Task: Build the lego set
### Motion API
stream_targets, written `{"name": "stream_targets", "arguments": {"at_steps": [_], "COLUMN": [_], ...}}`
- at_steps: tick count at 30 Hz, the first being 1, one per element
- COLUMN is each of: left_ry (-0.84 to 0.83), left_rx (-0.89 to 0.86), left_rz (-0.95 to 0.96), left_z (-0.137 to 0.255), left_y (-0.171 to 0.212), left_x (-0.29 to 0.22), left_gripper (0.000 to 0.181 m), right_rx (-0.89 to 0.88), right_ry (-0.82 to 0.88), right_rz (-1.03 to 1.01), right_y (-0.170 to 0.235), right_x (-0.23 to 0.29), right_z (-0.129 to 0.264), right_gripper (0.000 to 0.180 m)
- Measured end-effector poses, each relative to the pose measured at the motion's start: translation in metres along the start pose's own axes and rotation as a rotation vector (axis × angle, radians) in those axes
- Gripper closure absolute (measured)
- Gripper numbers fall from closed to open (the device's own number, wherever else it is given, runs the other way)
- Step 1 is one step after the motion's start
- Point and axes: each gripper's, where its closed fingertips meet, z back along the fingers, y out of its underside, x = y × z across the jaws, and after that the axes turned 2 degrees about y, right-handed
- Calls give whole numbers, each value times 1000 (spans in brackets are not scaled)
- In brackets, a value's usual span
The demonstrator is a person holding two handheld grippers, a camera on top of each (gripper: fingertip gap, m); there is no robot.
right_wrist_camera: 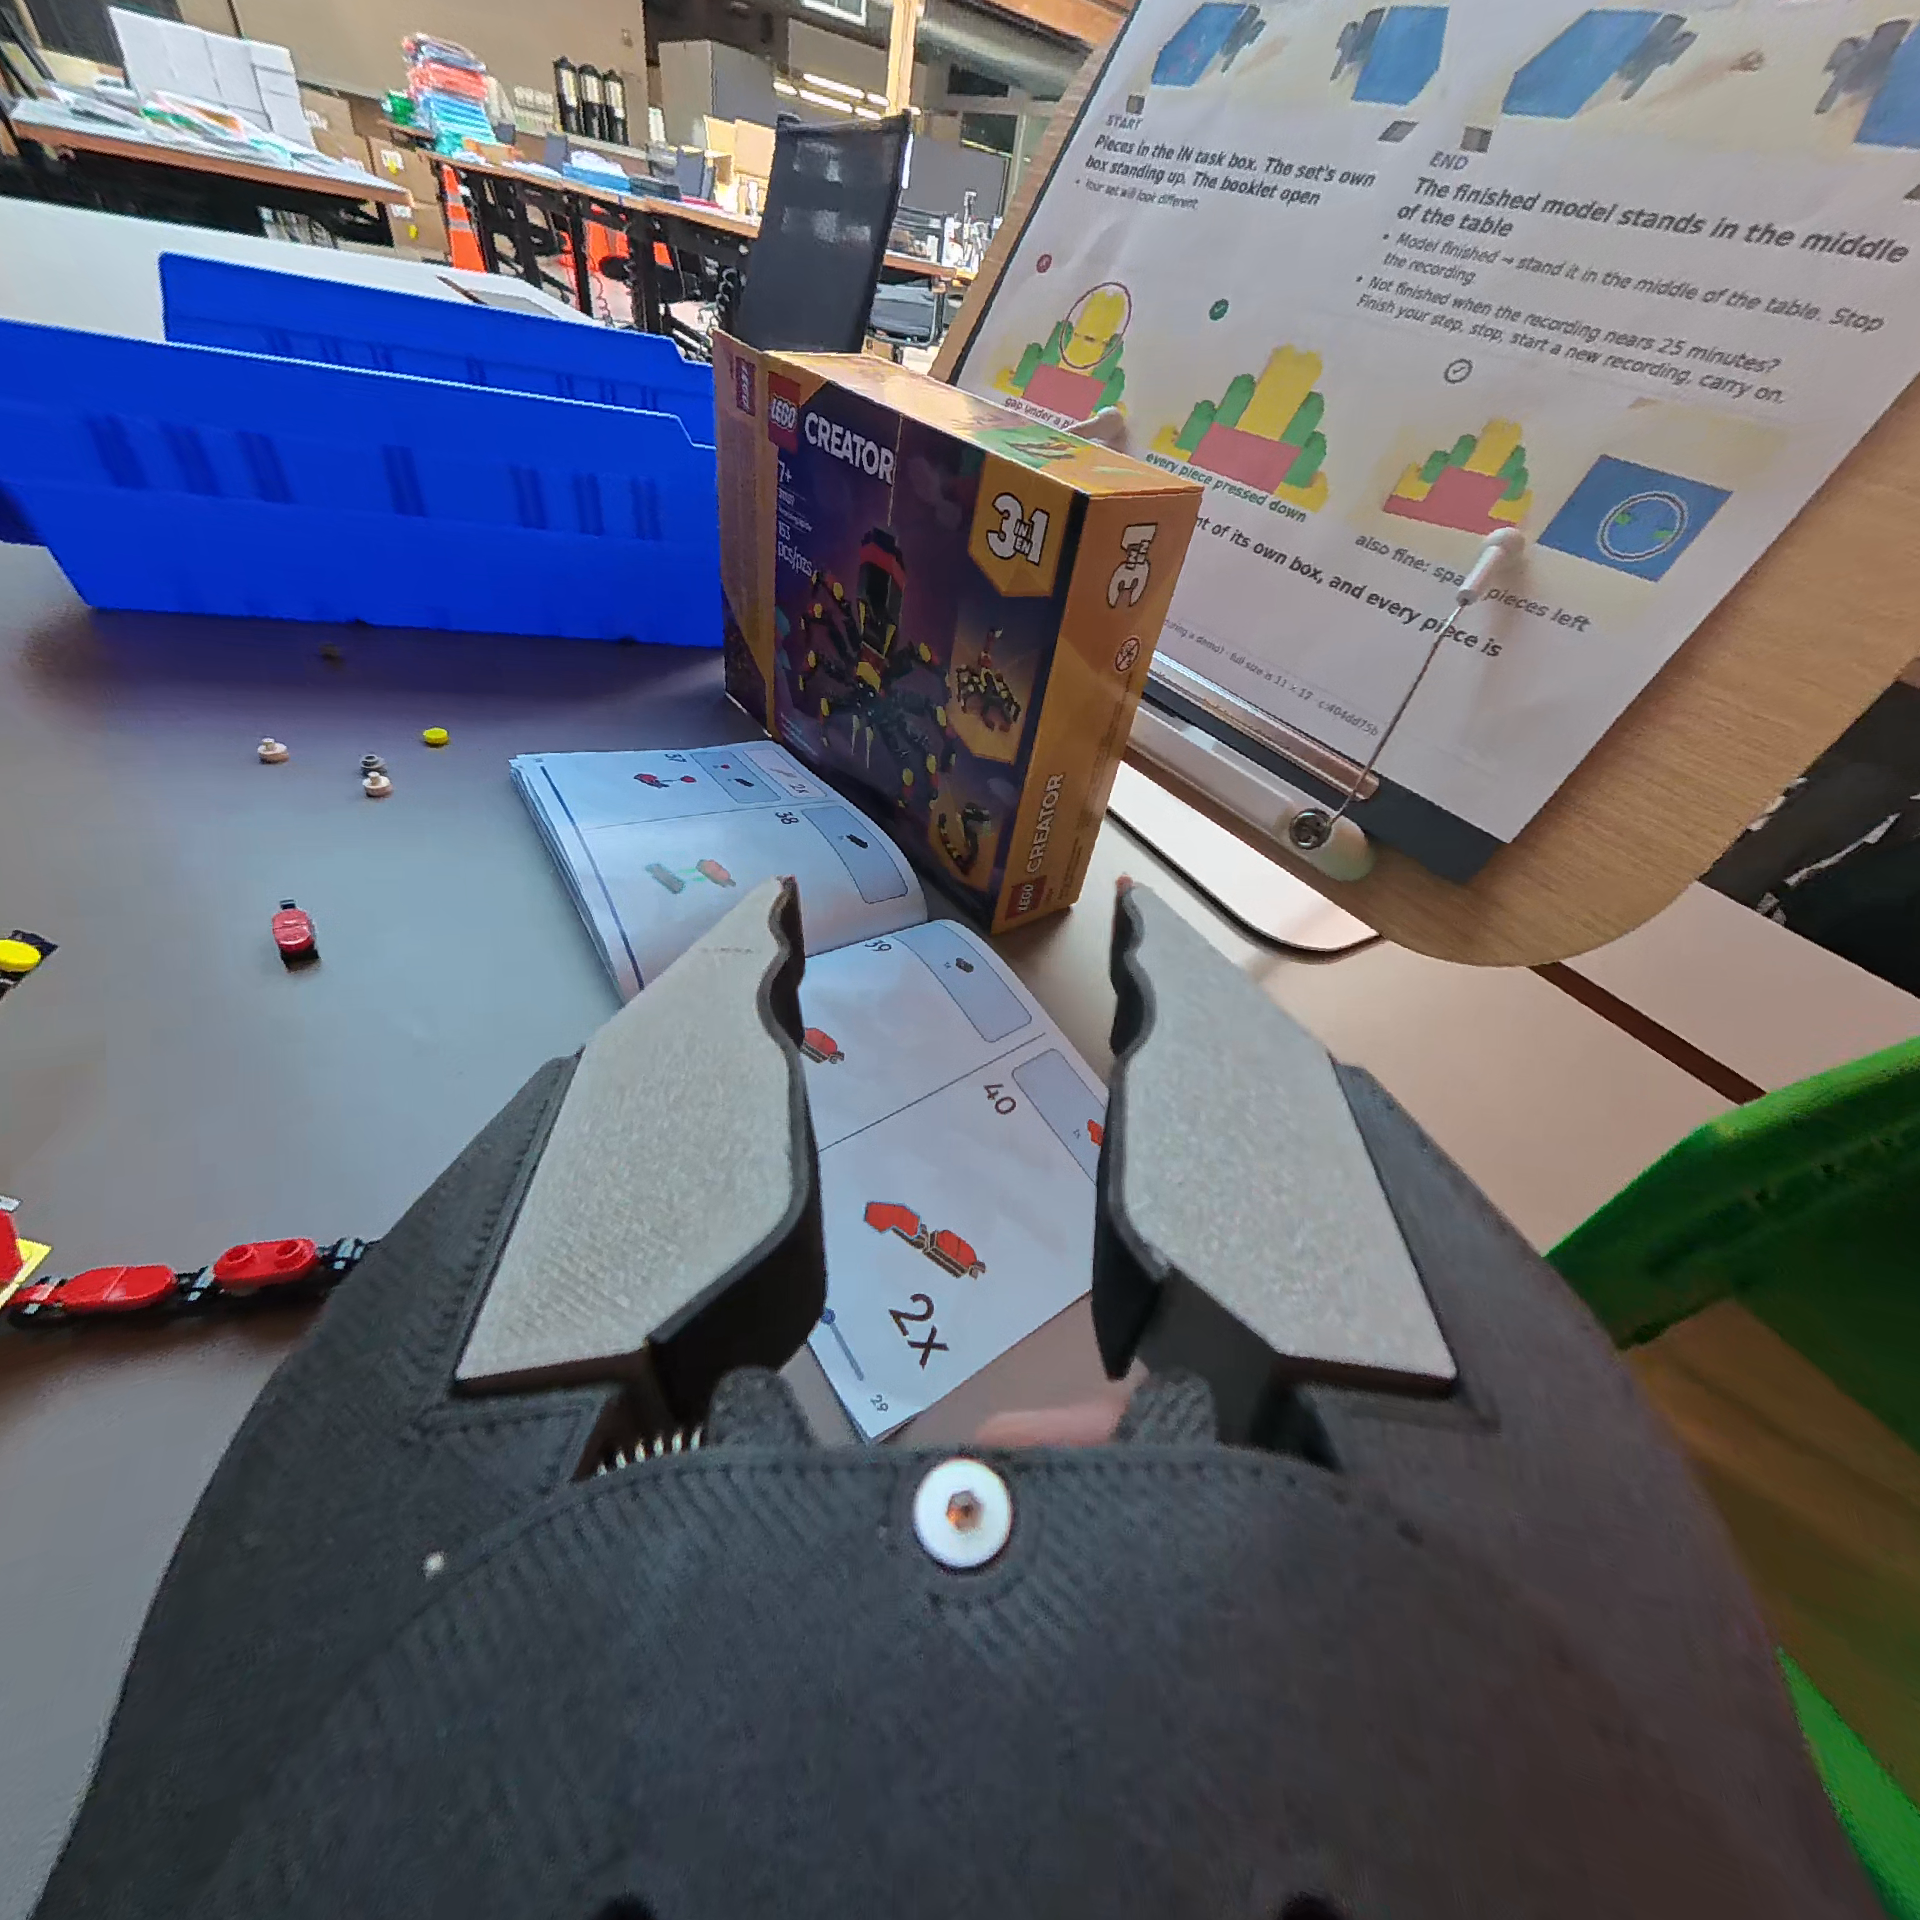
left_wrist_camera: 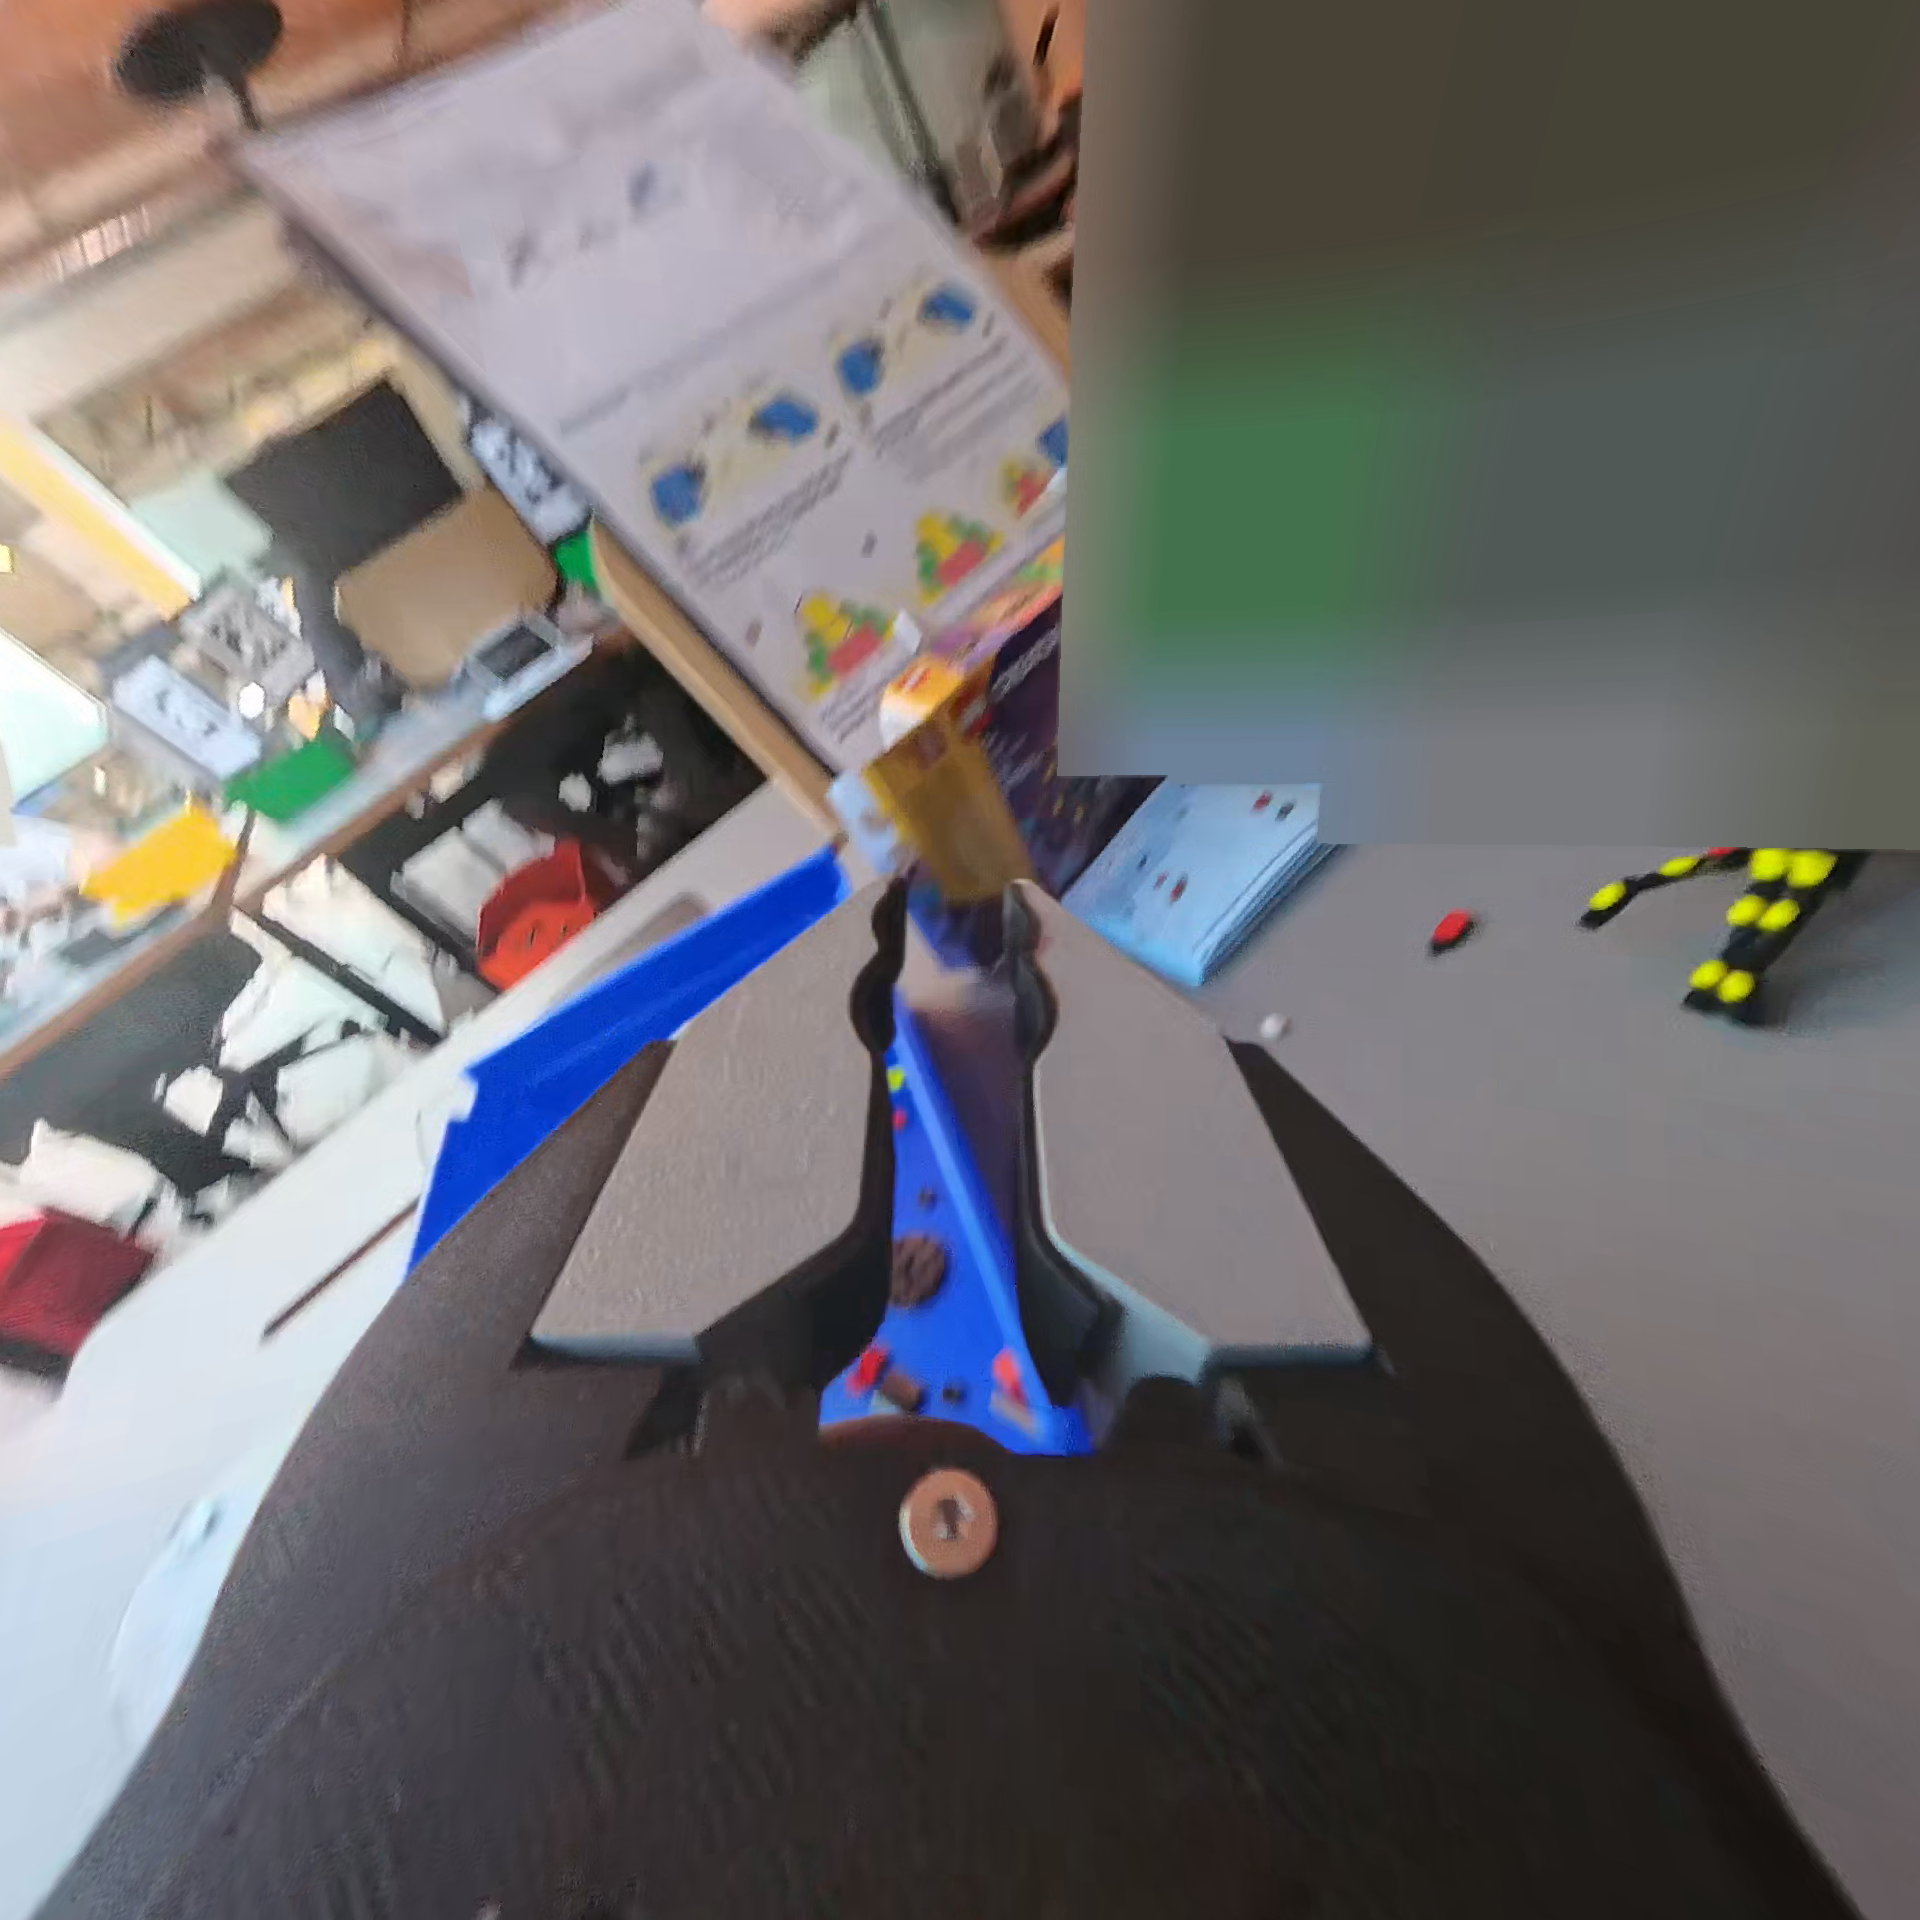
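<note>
My left gripper (left_wrist_camera: pixel 956 914) hangs tilted over the blue bin (left_wrist_camera: pixel 623 1018), its jaws a little apart with nothing between them. Small red, brown and yellow pieces (left_wrist_camera: pixel 914 1268) lie in the bin below it; this view is blurred. A black and yellow partial model (left_wrist_camera: pixel 1756 925) and a small red piece (left_wrist_camera: pixel 1451 928) lie on the dark table. My right gripper (right_wrist_camera: pixel 954 904) is open and empty above the open instruction booklet (right_wrist_camera: pixel 727 842). The set's box (right_wrist_camera: pixel 935 623) stands upright behind the booklet. A red and black chain of pieces (right_wrist_camera: pixel 177 1283) lies at the left.
The blue bin (right_wrist_camera: pixel 364 499) stands at the back left. A small red piece (right_wrist_camera: pixel 294 932), tan studs (right_wrist_camera: pixel 272 750) and a yellow stud (right_wrist_camera: pixel 436 737) lie loose on the table. A printed sheet on a wooden board (right_wrist_camera: pixel 1455 364) leans at the right. A green bin (right_wrist_camera: pixel 1787 1174) sits at the right edge.
</note>
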Motion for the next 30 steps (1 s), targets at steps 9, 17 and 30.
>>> {"name": "stream_targets", "arguments": {"at_steps": [9,17,30], "left_ry": [-92,-24,616], "left_rx": [456,615,678], "left_rz": [103,99,-14], "left_z": [45,63,8], "left_y": [117,154,190], "left_x": [62,82,18], "left_gripper": [126,130,153], "right_rx": [18,16,32], "right_ry": [46,86,173], "right_rz": [-2,-23,-53], "right_y": [3,3,7], "right_x": [-6,-14,-32], "right_z": [-2,-1,0], "right_gripper": [119,110,108]}}
